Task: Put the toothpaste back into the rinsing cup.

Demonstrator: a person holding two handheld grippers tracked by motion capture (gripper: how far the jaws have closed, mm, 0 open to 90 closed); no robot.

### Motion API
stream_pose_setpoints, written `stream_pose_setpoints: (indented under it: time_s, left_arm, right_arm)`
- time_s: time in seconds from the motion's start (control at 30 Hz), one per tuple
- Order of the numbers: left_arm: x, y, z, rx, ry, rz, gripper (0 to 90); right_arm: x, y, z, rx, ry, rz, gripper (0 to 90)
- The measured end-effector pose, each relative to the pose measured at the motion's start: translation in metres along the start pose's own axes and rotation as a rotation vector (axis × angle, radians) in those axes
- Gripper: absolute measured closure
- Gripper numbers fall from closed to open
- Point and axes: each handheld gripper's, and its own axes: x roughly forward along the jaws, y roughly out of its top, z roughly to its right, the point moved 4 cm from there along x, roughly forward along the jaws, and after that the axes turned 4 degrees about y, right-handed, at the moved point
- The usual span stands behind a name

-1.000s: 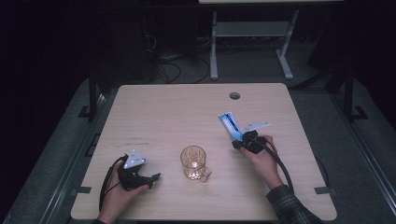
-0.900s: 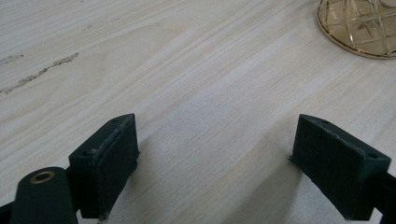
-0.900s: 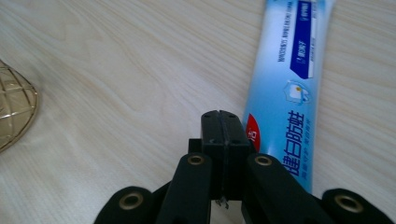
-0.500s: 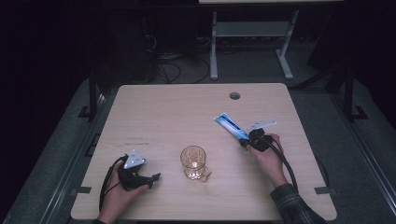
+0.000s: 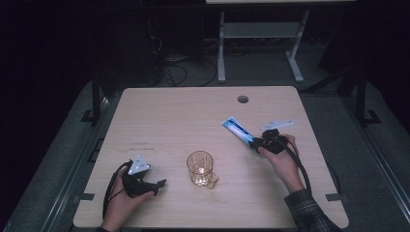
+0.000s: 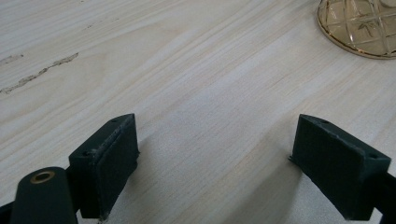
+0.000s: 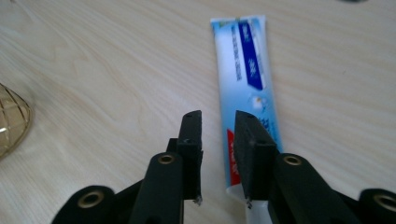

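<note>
Though its print is unreadable, right gripper (image 7: pixel 218 122) pinches toothpaste tube (image 7: pixel 247 70); left gripper (image 6: pixel 215 154) gapes.

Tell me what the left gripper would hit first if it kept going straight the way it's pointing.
Probably bare table at first; the left gripper points right, toward the amber glass, whose base sits slightly off its line, so it might clip it.

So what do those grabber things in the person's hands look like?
Both are black. The left gripper has a grey three-cornered plate on top and a black cable looping from it; its jaws are thick, blocky black pads. The right gripper has a grey plate and a black cable too, with small brass-ringed holes on its arms. A plaid sleeve shows on that side.
</note>
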Motion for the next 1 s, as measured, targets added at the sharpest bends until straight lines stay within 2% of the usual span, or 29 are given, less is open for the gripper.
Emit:
stream_pose_setpoints:
  time_s: [0.23,0.27,0.4,0.43,0.47,0.6,0.7,0.8,0.87,1.0]
  left_arm:
    - [0.000,0.000,0.000,-0.001,0.001,0.000,13.2]
    - [0.000,0.000,0.000,0.000,0.001,0.000,13.2]
    - [0.000,0.000,0.000,-0.001,0.000,0.000,13.2]
    - [0.000,0.000,0.000,-0.001,0.001,0.001,13.2]
    - [0.000,0.000,0.000,-0.001,0.001,0.000,13.2]
    - [0.000,0.000,0.000,-0.001,0.001,0.000,13.2]
    - [0.000,0.000,0.000,-0.001,0.000,0.000,13.2]
    - [0.000,0.000,0.000,0.000,0.000,0.000,13.2]
    - [0.000,0.000,0.000,0.000,0.000,0.000,13.2]
    - [0.000,0.000,0.000,0.000,0.001,0.001,13.2]
  right_arm:
    - [-0.003,0.013,0.010,0.004,-0.029,0.019,56.5]
    - [-0.002,0.015,0.012,0.013,-0.027,0.018,53.8]
    - [0.002,0.021,0.017,0.001,-0.037,-0.004,48.7]
    - [0.004,0.023,0.018,0.000,-0.040,0.005,47.8]
    - [0.005,0.025,0.019,-0.006,-0.042,-0.012,46.0]
    - [0.012,0.033,0.021,-0.017,-0.046,-0.022,44.6]
    - [0.017,0.037,0.023,-0.022,-0.045,-0.056,42.0]
    - [0.022,0.041,0.024,-0.019,-0.036,-0.046,41.7]
    - [0.026,0.043,0.026,-0.028,-0.037,-0.080,40.6]
    - [0.030,0.051,0.029,-0.024,-0.031,-0.071,41.1]
